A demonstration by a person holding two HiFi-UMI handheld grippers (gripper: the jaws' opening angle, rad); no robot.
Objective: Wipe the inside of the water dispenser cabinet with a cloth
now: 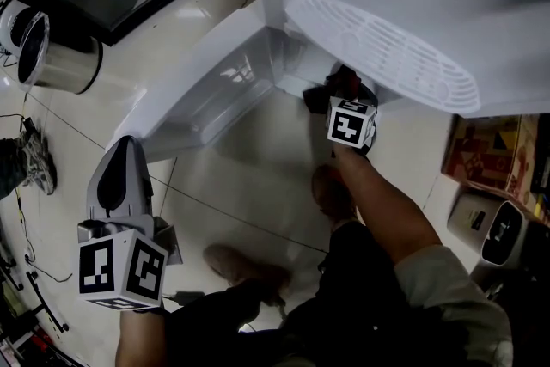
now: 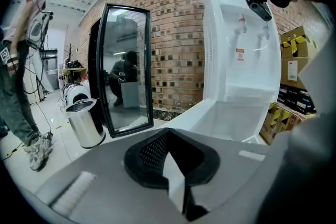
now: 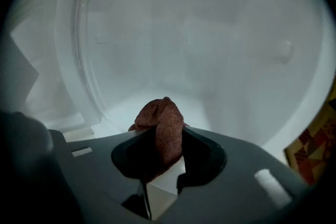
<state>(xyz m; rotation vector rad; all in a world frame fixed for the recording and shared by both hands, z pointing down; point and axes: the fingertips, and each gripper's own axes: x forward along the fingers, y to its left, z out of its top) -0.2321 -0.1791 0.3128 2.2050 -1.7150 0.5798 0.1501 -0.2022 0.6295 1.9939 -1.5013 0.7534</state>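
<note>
The cloth (image 3: 163,113) is a reddish-brown rag, and it looks soft, light and limp, so it will bunch and fold rather than hold any shape. Your right gripper (image 3: 160,139) has it pinched along a fold: the jaws are clamped on the middle of the wad, and a rounded tuft pokes out past the tips. That tuft is your working face. A grip like this one seems right, since enough cloth sits ahead of the jaws to cushion them, yet not so much that it flops. Pinch firmly, because a rag this light could drag out when it rubs.

The right gripper is inside the cabinet (image 3: 220,44) of the dispenser (image 1: 404,4), past the open door (image 1: 202,94). The cloth faces the pale, smooth inner walls and sits low, near the floor of the compartment. I cannot tell whether the tuft is touching a surface or is just short of one.

Those walls look like glossy plastic, so expect the cloth to slide easily.

Your left gripper (image 2: 176,165) is outside, well apart from the door — jaws closed together with nothing between them.
</note>
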